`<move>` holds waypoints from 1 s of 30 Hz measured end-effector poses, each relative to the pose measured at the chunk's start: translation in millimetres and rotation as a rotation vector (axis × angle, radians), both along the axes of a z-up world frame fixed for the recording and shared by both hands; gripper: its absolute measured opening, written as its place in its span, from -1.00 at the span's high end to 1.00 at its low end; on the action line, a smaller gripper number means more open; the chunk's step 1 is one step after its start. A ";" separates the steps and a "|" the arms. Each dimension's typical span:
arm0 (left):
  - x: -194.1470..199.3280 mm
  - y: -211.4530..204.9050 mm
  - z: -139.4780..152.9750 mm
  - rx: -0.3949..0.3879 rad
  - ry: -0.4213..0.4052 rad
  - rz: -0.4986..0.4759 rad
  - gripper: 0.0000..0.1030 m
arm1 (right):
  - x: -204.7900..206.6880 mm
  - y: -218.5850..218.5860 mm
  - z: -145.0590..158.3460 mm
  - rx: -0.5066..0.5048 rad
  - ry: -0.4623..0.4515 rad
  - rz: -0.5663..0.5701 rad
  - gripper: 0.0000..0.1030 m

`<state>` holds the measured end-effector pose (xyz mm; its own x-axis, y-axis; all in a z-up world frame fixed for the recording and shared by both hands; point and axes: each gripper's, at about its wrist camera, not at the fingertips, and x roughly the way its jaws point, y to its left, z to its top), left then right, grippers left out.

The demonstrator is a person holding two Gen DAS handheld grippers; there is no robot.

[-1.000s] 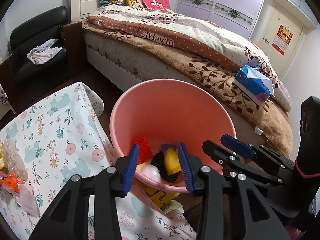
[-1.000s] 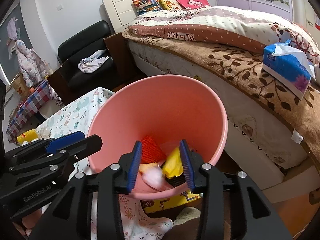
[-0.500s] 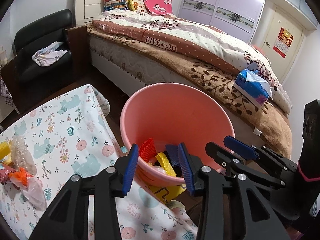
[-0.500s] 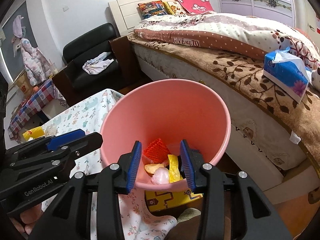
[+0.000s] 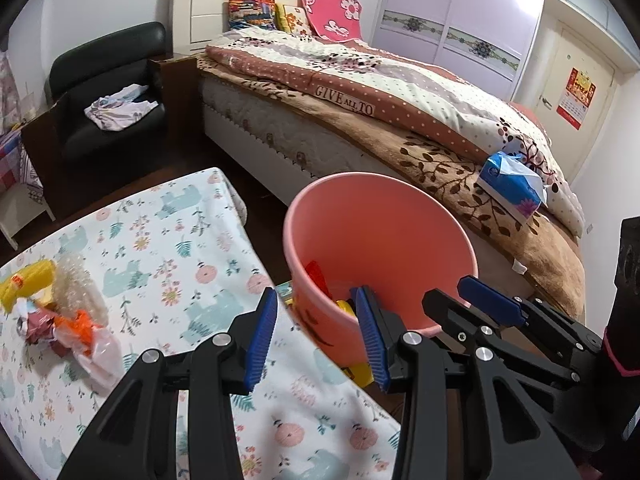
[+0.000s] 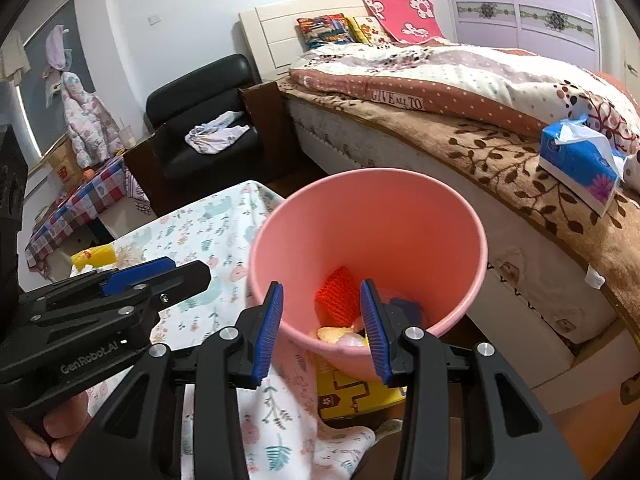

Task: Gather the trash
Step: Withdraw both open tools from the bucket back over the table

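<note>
A pink bucket point(image 5: 384, 224) stands on the floor between the floral-clothed table point(image 5: 160, 248) and the bed. In the right wrist view, the bucket point(image 6: 372, 216) holds a red mesh piece point(image 6: 338, 294), a yellow wrapper point(image 6: 334, 334) and other scraps. My left gripper point(image 5: 316, 340) hangs open over the table's corner near the bucket's rim, nothing between its pads. My right gripper point(image 6: 320, 332) is open and empty above the bucket's near rim. On the table's left lie a yellow wrapper point(image 5: 28, 284), bubble wrap point(image 5: 76, 284) and crumpled orange and red wrappers point(image 5: 64, 326).
A bed point(image 5: 360, 120) with a blue tissue pack point(image 5: 512, 188) runs behind the bucket. A black armchair point(image 5: 108, 92) with a cloth stands at the back left. A yellow box point(image 6: 356, 394) lies under the bucket's near side. A hand point(image 6: 60, 424) holds the left gripper point(image 6: 160, 280).
Both grippers have drawn back and upward from the bucket, which now looks smaller and farther. More of the table and its trash pile shows on the left.
</note>
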<state>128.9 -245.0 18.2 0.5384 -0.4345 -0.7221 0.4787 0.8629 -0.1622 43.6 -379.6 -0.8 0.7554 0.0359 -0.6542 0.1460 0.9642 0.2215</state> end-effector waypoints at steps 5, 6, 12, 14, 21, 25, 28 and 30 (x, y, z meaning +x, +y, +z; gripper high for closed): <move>-5.0 15.3 1.5 -0.004 -0.007 0.022 0.21 | -3.5 14.3 3.5 -0.010 -0.011 0.023 0.21; -6.2 18.8 1.6 -0.003 -0.009 0.027 0.21 | -3.9 17.3 3.9 -0.011 -0.012 0.027 0.21; -11.1 40.8 0.0 0.001 -0.012 0.065 0.21 | -6.1 37.2 4.5 -0.015 -0.017 0.061 0.21; -12.2 48.9 -0.6 0.003 -0.014 0.082 0.21 | -6.1 44.9 4.3 -0.016 -0.016 0.077 0.21; -13.1 84.2 -6.3 0.011 -0.008 0.153 0.21 | -3.1 70.2 2.8 -0.026 -0.013 0.135 0.21; -11.6 105.2 -8.9 0.011 -0.001 0.195 0.21 | 0.0 85.4 3.2 -0.031 -0.018 0.167 0.21; -11.2 119.7 -11.7 0.012 0.002 0.223 0.21 | 3.1 96.2 2.6 -0.031 -0.017 0.193 0.21; -11.2 128.8 -14.6 0.016 0.006 0.242 0.21 | 4.7 104.8 1.9 -0.033 -0.017 0.215 0.21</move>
